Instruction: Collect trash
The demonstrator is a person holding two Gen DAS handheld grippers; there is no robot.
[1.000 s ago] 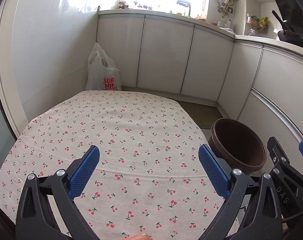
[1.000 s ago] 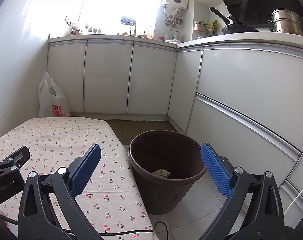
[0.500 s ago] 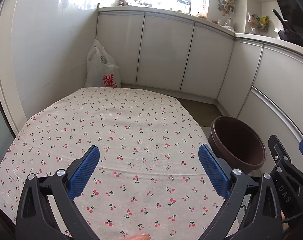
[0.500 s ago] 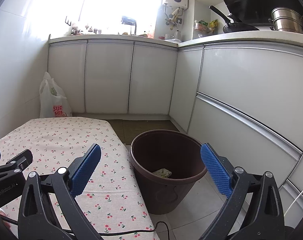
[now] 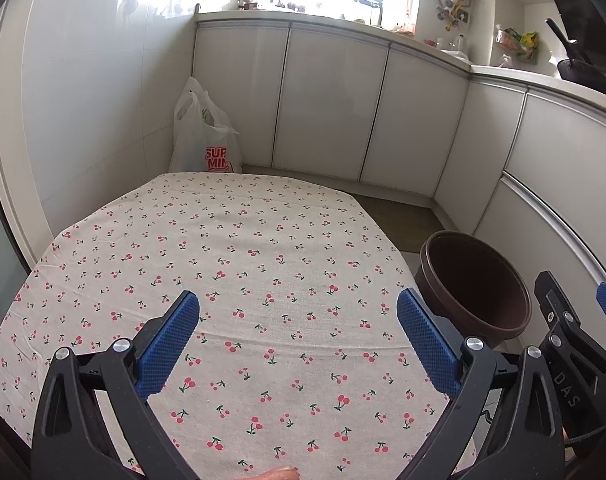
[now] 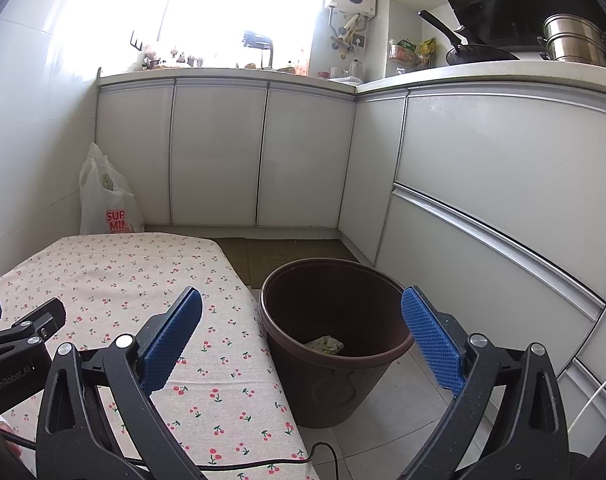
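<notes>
A brown round bin (image 6: 335, 344) stands on the floor right of the table; a crumpled pale green-and-white scrap (image 6: 324, 345) lies at its bottom. The bin also shows in the left wrist view (image 5: 477, 286). My left gripper (image 5: 297, 340) is open and empty above the cherry-print tablecloth (image 5: 243, 260). My right gripper (image 6: 301, 332) is open and empty, held above the table's right edge and the bin. No loose trash shows on the cloth.
A white plastic shopping bag (image 5: 203, 136) stands on the floor beyond the table, against the wall. White kitchen cabinets (image 6: 219, 156) run along the back and right. A black cable (image 6: 263, 464) trails over the table's near corner.
Both grippers have drawn back and tilted down slightly, so the table and bin sit a little lower in view. Both grippers stay open and empty.
</notes>
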